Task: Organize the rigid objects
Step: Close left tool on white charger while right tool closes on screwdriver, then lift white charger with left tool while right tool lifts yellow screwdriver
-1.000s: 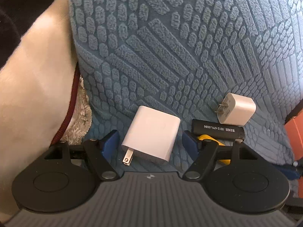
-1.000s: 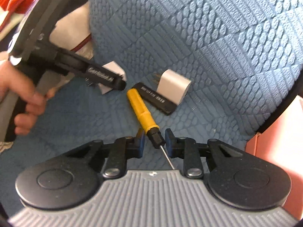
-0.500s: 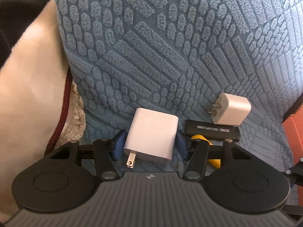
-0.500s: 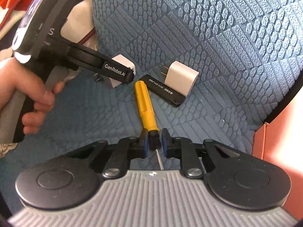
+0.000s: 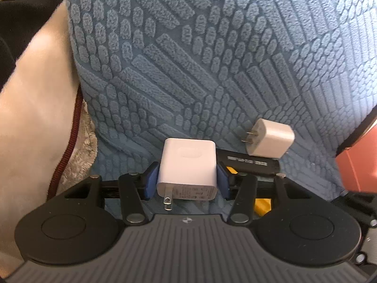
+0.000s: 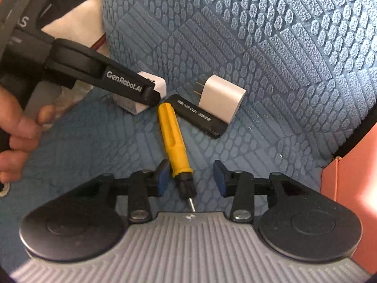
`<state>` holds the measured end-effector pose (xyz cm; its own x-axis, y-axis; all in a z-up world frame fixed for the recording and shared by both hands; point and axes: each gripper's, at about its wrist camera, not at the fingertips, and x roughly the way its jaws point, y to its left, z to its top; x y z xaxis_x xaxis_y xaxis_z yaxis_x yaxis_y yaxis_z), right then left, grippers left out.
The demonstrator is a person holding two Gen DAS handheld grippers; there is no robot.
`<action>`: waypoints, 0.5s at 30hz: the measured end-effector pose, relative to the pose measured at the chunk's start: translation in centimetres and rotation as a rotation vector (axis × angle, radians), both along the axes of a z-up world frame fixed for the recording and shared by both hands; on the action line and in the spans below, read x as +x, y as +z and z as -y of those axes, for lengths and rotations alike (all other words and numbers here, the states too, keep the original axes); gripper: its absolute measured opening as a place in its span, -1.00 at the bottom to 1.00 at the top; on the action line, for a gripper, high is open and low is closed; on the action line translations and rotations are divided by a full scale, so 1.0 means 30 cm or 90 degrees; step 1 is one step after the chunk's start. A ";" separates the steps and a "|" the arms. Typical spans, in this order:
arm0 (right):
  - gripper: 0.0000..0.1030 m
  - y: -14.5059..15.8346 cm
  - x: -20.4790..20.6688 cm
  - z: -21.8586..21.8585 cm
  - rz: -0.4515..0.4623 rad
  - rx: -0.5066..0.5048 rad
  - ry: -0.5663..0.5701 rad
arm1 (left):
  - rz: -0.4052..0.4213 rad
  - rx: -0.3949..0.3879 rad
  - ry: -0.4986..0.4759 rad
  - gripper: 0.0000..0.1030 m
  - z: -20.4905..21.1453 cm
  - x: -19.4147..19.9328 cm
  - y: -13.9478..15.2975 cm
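Your left gripper (image 5: 187, 179) is clamped on the large white charger (image 5: 187, 165): both blue pads press its sides, and its prongs point back toward the camera. In the right wrist view that same gripper (image 6: 150, 95) reaches in from the left, your hand (image 6: 16, 127) on its handle, the charger (image 6: 150, 89) partly hidden behind the black finger.

Your right gripper (image 6: 190, 180) has its jaws opening. The yellow screwdriver (image 6: 175, 141) lies between them, black collar and metal tip toward the camera, handle pointing away. The left pad sits just beside the collar; the right pad stands apart from it. Neither pad presses on the tool.

Beyond the screwdriver handle, a black stick with white print (image 6: 200, 115) lies on the blue textured cushion (image 6: 259, 35). The small white plug (image 6: 221, 97) rests against its far side, prongs pointing left.

In the left wrist view, the small plug (image 5: 271, 141) and the black stick (image 5: 249, 162) lie to the right of the held charger. A cream fabric with dark red piping (image 5: 35, 118) borders the cushion on the left. An orange box edge (image 6: 351, 176) shows at the right.
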<state>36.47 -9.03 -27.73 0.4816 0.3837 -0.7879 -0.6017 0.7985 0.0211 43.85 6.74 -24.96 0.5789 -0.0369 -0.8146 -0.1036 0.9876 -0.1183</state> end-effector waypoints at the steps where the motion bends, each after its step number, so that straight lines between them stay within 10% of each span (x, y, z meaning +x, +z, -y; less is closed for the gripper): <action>1: -0.53 0.001 0.001 -0.004 -0.006 0.005 0.004 | 0.001 0.000 -0.002 0.09 0.010 -0.004 0.009; 15: -0.56 0.046 -0.017 0.024 0.019 -0.008 -0.006 | 0.006 -0.054 0.013 0.09 0.089 -0.175 0.125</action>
